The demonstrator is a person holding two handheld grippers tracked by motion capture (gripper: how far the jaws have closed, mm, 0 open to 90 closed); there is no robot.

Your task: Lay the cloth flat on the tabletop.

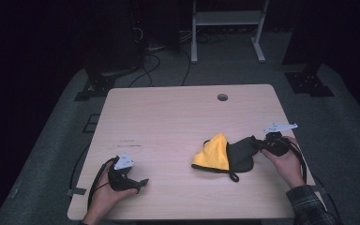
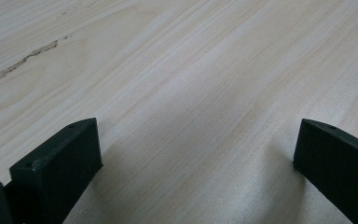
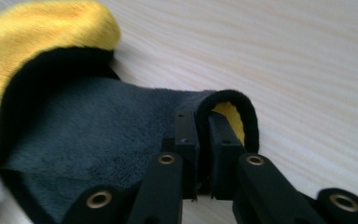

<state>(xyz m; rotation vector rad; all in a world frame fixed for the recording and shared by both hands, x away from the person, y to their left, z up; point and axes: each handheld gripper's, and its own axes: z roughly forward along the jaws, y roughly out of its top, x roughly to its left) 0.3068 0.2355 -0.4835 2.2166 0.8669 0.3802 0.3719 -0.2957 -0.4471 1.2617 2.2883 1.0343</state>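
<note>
A cloth point(image 1: 225, 154), yellow on one side and dark grey on the other with black edging, lies folded on the right half of the wooden table point(image 1: 168, 112). My right gripper point(image 1: 258, 143) is at the cloth's right corner, shut on its black-trimmed edge. In the right gripper view the cloth point(image 3: 88, 130) spreads to the left, and the right gripper point(image 3: 204, 128) pinches the curled hem, yellow lining showing behind. My left gripper point(image 1: 139, 183) rests near the table's front left, apart from the cloth. The left gripper point(image 2: 196, 158) stands open over bare wood.
A round cable hole point(image 1: 222, 97) is set in the table near its far edge. Behind the table, a white metal frame point(image 1: 227, 18) and cables point(image 1: 150, 61) are on the grey floor. A scuff mark point(image 2: 21, 63) shows in the wood ahead of the left gripper.
</note>
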